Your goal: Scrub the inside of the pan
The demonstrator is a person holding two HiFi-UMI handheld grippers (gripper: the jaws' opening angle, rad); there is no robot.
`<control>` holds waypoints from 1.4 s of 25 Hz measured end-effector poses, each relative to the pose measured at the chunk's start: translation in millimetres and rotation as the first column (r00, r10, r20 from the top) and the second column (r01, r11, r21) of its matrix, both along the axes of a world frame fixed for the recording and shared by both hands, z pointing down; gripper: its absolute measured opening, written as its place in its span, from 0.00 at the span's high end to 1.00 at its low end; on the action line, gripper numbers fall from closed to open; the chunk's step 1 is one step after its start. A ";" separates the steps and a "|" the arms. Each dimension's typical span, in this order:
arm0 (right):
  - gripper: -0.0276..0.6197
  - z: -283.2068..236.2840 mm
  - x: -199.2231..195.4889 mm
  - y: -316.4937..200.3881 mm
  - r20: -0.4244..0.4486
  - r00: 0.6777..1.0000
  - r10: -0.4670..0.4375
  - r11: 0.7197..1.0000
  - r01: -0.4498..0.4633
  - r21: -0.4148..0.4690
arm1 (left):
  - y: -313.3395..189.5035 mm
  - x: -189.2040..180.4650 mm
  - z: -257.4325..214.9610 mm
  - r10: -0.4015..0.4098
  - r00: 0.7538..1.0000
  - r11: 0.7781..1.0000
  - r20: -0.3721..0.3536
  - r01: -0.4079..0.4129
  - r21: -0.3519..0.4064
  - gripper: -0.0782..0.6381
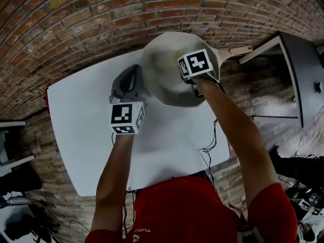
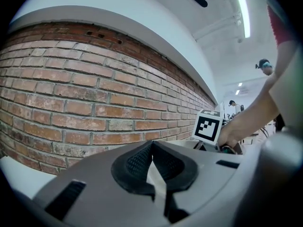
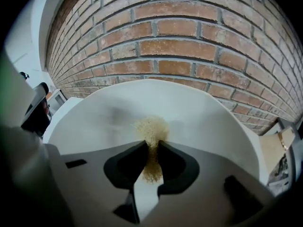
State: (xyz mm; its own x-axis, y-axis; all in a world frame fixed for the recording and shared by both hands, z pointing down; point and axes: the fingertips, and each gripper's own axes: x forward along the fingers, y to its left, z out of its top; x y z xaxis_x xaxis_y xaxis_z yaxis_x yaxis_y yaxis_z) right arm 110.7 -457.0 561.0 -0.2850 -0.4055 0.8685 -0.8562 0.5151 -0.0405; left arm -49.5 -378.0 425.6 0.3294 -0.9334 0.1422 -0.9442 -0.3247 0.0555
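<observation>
A cream pan (image 1: 164, 82) sits at the far side of the white table, its pale handle (image 1: 238, 50) pointing right. My right gripper (image 1: 196, 87) reaches down into the pan under its marker cube. In the right gripper view it (image 3: 152, 145) is shut on a golden-brown scrubber (image 3: 151, 129), which presses against the pan's inner wall (image 3: 199, 122). My left gripper (image 1: 132, 71) lies just beside the pan's left rim and points at the brick wall. Its jaws (image 2: 152, 145) are shut, pads meeting at the tips, with nothing showing between them.
The white table (image 1: 86, 115) stands against a brick wall (image 1: 76, 14). A dark desk (image 1: 304, 70) is off to the right, and cables (image 1: 207, 151) hang by the table's near right edge. The right gripper's marker cube (image 2: 208, 125) shows in the left gripper view.
</observation>
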 end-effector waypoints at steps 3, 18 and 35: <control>0.84 -5.6 -6.7 7.8 0.015 1.000 -0.022 1.000 0.022 0.001 | 2.7 -1.9 -1.2 -0.005 1.000 1.000 -0.001 0.005 0.000 0.87; 0.84 7.1 -56.4 71.8 -0.019 0.960 -0.279 0.953 0.275 -0.128 | 15.0 0.2 -18.0 -0.018 1.000 0.999 -0.001 0.018 0.030 0.87; 0.84 3.8 13.4 49.2 -0.136 0.972 -0.190 0.978 0.176 -0.109 | 27.1 -4.5 -18.3 -0.033 0.999 0.999 0.006 0.032 0.026 0.87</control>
